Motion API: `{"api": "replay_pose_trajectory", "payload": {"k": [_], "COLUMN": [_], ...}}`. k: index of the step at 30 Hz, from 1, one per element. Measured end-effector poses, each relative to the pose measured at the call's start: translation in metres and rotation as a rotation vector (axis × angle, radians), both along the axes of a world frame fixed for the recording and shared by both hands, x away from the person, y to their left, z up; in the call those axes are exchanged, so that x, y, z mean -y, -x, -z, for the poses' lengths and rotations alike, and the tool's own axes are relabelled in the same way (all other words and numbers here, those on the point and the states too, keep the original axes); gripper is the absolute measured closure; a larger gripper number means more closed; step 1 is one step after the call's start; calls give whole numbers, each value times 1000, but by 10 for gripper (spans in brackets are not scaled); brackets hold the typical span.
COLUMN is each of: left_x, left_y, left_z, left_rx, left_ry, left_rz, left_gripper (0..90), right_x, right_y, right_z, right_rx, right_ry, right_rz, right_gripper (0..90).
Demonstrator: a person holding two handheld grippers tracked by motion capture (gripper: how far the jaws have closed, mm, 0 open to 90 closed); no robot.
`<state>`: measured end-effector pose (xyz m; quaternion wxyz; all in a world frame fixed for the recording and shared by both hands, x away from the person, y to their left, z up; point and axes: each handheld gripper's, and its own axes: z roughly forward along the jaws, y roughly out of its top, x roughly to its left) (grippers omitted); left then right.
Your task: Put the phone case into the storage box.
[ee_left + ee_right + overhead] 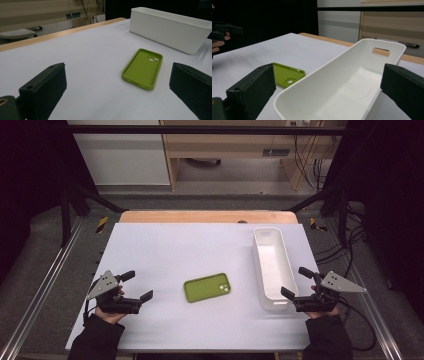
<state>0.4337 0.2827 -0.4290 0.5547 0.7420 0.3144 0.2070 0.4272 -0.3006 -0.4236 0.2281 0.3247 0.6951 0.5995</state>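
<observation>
resting low — both tongs [136,285] [296,282] agape

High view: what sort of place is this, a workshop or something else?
Probably a lab recording bench: a white-covered table inside a metal frame, loose cables behind, a person holding tongs.

- Each claw, the left claw [134,286] and the right claw [296,281], is built of black parts, with two blocky black jaws (a small round hole is seen near the base of one jaw in each gripper view).
- A grey three-cornered plate is carried on top of each, marked with small dark dots.
- Dark long sleeves are worn on both forearms.
- A black cable is trailed from the right claw.
</observation>
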Motion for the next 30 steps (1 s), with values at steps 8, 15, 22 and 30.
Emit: {"api": "replay_pose_trajectory", "payload": {"k": [8, 15, 22, 30], "left_x": [3, 7, 15, 28], "left_y": [1, 0, -2, -6], "left_z": [-2, -5, -8, -11], "left_rx": [0, -11, -32, -60], "left_ry": [0, -17, -36, -67], "left_rz": [8, 5, -1, 3], "left_gripper": [6, 5, 4, 7], "right_x": [-2, -3, -3, -4], "right_y": [0, -1, -1, -1], "right_z": [1, 1, 0, 0], "right_rx": [-1, -4, -2, -3], "right_ry": [10, 13, 15, 20], "right_rz": [-10, -21, -20, -18], "right_gripper": [4, 4, 4, 4]}}
